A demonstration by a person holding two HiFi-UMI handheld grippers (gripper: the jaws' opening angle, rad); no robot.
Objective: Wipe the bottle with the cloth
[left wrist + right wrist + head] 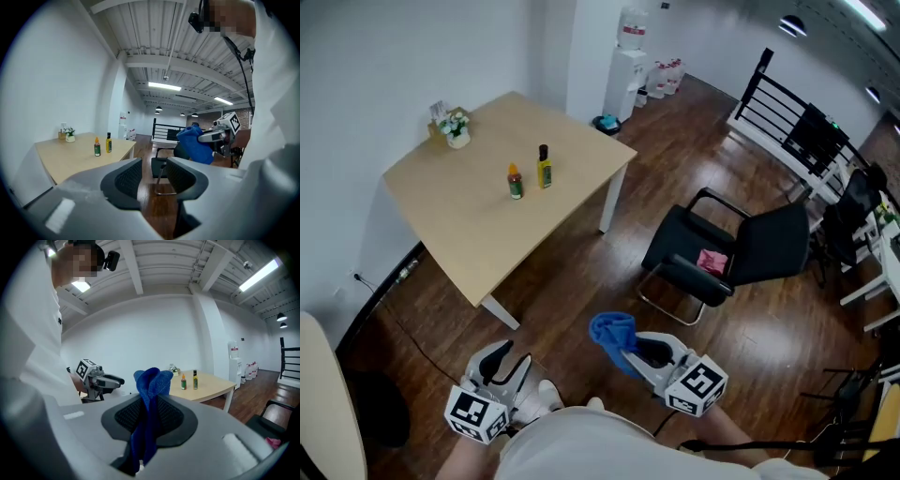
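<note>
Two bottles stand side by side on the light wooden table (469,216): a yellow-green one with a black cap (544,168) and a smaller one with an orange cap (515,182). They are far ahead of both grippers. My right gripper (630,352) is shut on a blue cloth (613,332), which bunches up out of the jaws (149,380). My left gripper (512,362) is open and holds nothing (153,177). Both are held low over the floor, close to the person's body. Each gripper view shows the bottles small in the distance (108,142) (195,379).
A small flower pot (455,129) sits at the table's far corner by the wall. A black chair (727,258) with a pink item on its seat stands to the right on the dark wood floor. A water dispenser (627,66) and black railing (787,108) are further back.
</note>
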